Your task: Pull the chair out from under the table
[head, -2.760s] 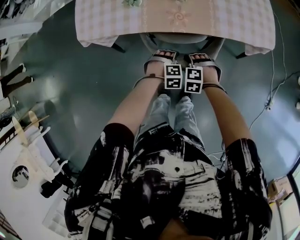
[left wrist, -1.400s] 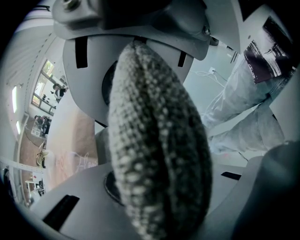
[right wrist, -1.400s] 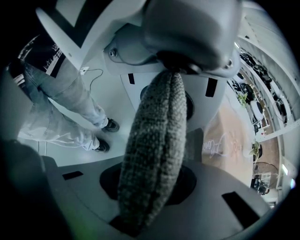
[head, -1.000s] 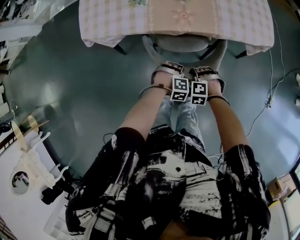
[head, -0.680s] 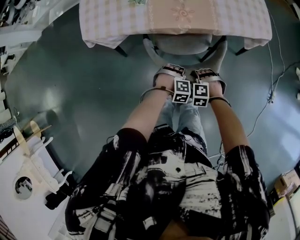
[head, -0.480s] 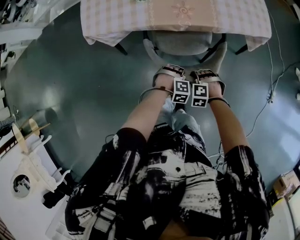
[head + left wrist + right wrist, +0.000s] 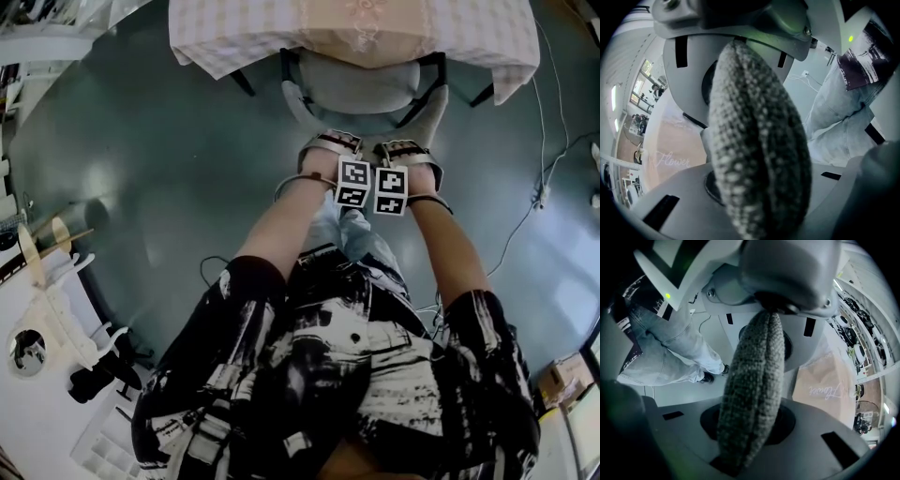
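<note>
Head view: the left gripper (image 7: 326, 148) and the right gripper (image 7: 405, 153) sit side by side on the top of the backrest of the grey chair (image 7: 361, 86). Beyond their tips the seat reaches partly under the table (image 7: 234, 36) with its pink checked cloth.

Left gripper view: the fingers (image 7: 691, 93) are nearly together, clamped on the knobbly woven backrest edge that runs between them. The person's jeans (image 7: 834, 117) show off to their right.

Right gripper view: its fingers (image 7: 811, 437) pinch the same woven edge just as narrowly, with the pink cloth beyond them.
</note>
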